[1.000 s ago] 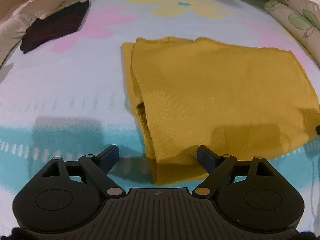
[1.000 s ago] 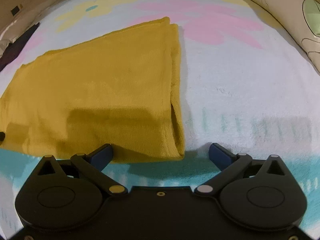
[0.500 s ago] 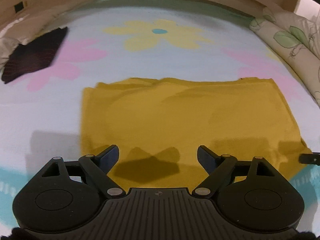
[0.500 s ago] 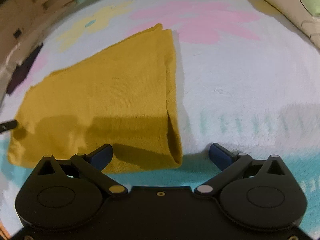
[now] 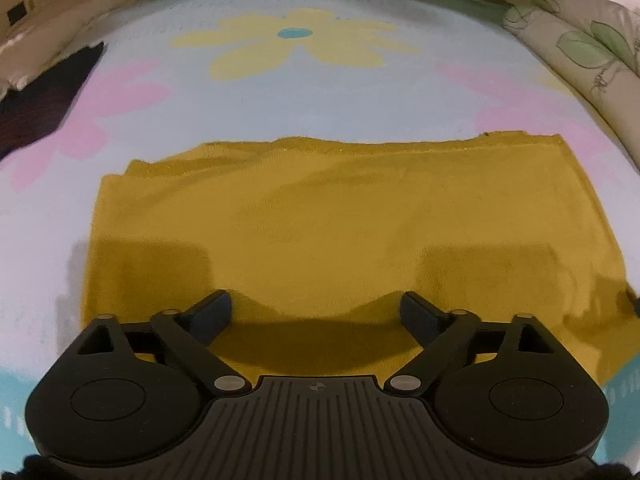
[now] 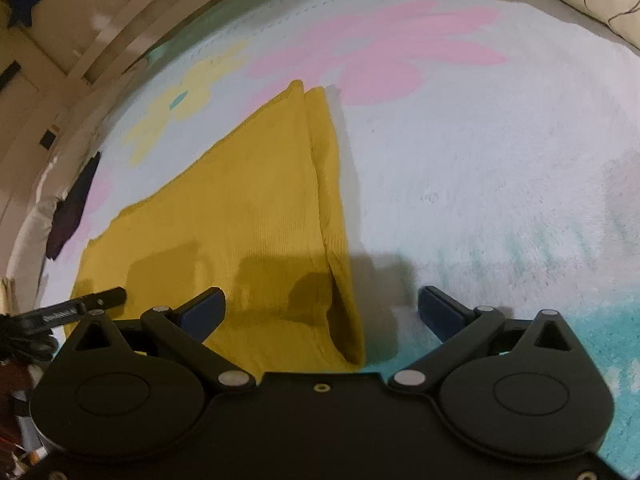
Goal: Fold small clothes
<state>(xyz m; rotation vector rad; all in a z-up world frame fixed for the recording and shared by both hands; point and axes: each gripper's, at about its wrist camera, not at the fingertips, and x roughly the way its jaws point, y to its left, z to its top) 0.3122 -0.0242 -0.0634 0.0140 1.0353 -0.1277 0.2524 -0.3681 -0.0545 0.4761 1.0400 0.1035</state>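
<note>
Moved: your left hand-held gripper (image 5: 316, 312) now faces the cloth's (image 5: 320, 224) long near edge.
Grippers: left opening, right (image 6: 320, 312) released, both empty.
Cloth: flat on bed (image 5: 280, 100).
Handling: soft, light; pinch near corners.

We take this for a home bedroom: a flower-print blanket (image 5: 320, 92) spreads underneath, a leaf-print pillow (image 5: 592, 56) lies at two o'clock, wooden panelling (image 6: 80, 32) behind.
</note>
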